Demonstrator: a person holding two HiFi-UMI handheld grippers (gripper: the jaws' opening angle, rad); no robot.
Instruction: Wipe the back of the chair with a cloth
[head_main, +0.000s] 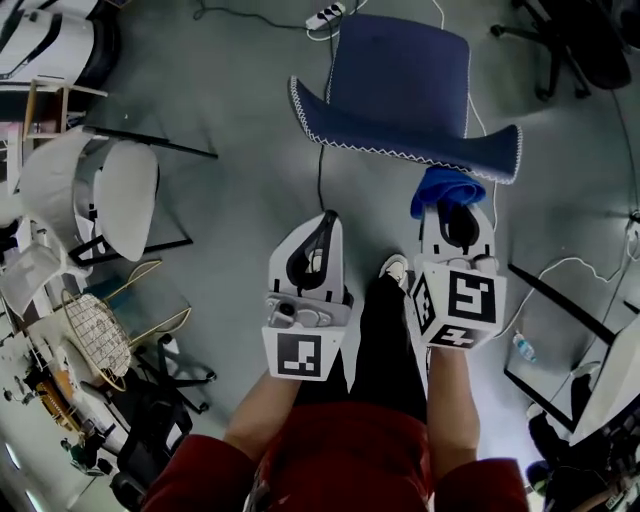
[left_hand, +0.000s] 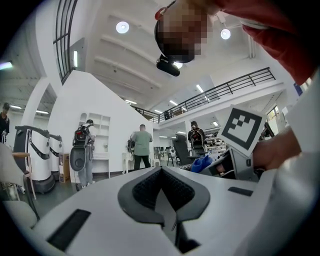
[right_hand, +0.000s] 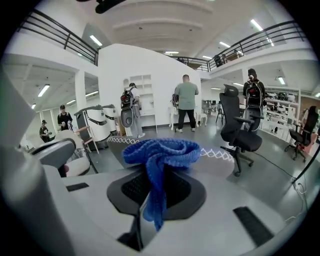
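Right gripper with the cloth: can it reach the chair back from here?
Probably yes: the right gripper, shut on the blue cloth, sits right by the chair back, with nothing between them.

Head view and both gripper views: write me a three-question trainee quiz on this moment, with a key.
1. True or false: the left hand-held gripper holds the blue cloth.
2. The cloth sits: A) by the blue chair's white-stitched edge; B) on the floor; C) on a white chair.
3. Fill in: the left hand-held gripper's jaws are ____ (apart/together).
Key: 1 false, the right hand-held gripper is shut on it; 2 A; 3 together.
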